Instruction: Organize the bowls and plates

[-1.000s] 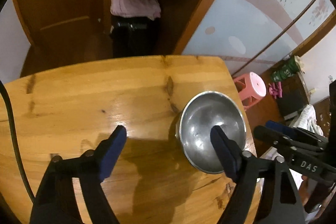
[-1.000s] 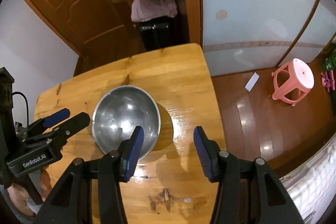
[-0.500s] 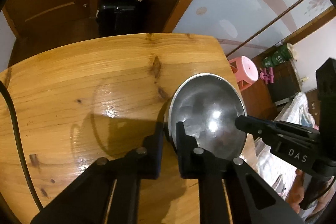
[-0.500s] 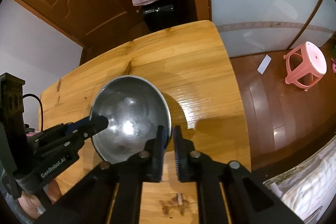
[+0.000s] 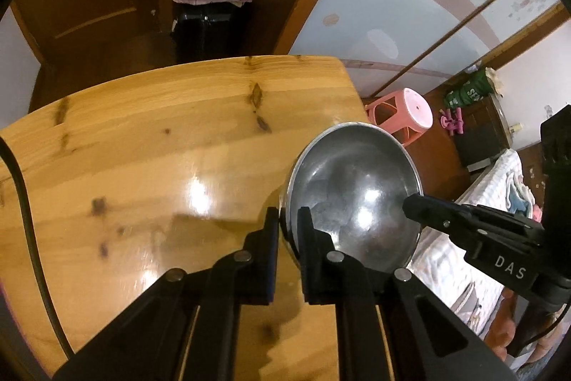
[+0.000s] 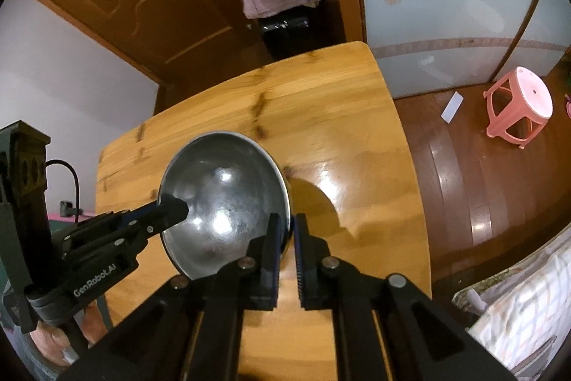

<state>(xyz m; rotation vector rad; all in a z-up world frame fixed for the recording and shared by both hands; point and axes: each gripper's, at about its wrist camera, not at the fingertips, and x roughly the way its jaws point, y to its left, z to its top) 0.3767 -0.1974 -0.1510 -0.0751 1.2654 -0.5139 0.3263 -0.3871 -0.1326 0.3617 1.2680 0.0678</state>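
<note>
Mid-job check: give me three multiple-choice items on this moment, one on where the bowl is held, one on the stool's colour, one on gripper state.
1. Where do the grippers hold the round shiny metal bowl?
A. opposite sides of its rim
B. both on one side
C. underneath

2. The plastic stool on the floor is:
A. blue
B. pink
C. white

3. The left gripper is:
A. wide open
B. shut on the rim
C. out of view

Answers: 1 A, the right gripper pinches the rim across from the left; 2 B, it is plainly pink; 3 B, its fingers sit either side of the rim.
</note>
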